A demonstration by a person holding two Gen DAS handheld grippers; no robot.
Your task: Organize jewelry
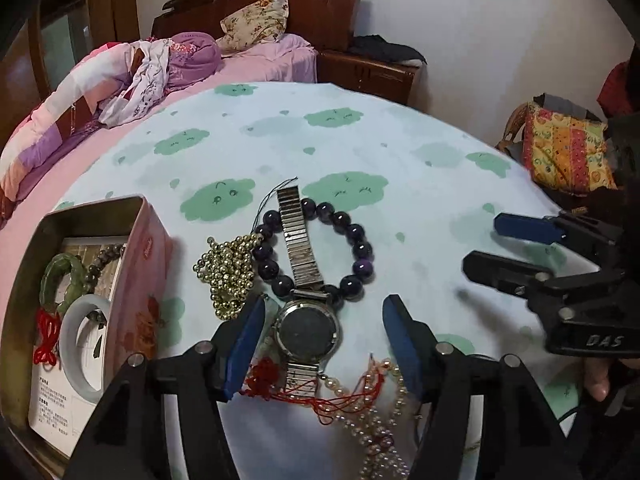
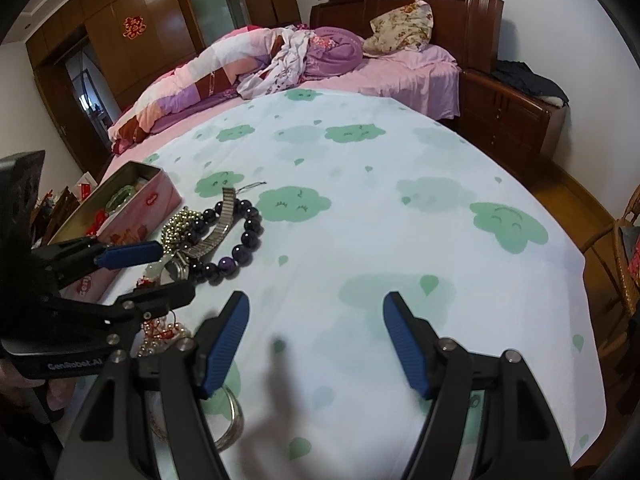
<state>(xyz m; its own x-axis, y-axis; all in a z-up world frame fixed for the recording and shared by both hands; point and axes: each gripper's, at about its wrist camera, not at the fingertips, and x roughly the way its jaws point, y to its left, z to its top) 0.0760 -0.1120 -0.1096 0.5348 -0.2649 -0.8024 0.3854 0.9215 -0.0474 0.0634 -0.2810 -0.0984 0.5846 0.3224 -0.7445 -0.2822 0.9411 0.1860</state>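
My left gripper (image 1: pixel 326 312) is open, its blue pads on either side of a metal-band watch (image 1: pixel 308 330) lying on the cloud-print sheet (image 1: pixel 360 140), without touching it. A dark purple bead bracelet (image 1: pixel 360 248) lies under the watch band, with a gold bead chain (image 1: pixel 228 272) to its left. A pearl necklace with red cord (image 1: pixel 372 412) lies nearest. The pink tin box (image 1: pixel 148 280) on the left holds a green bangle (image 1: pixel 66 276) and a white bangle (image 1: pixel 80 344). My right gripper (image 2: pixel 316 304) is open over bare sheet. A silver bangle (image 2: pixel 234 420) lies under its left finger.
The sheet covers a bed with a rolled pink quilt (image 2: pixel 192 76) and a pillow (image 2: pixel 404 24) by the wooden headboard. A nightstand (image 2: pixel 508 120) stands at the back right. A wicker chair (image 2: pixel 624 264) and wooden floor lie beyond the sheet's right edge.
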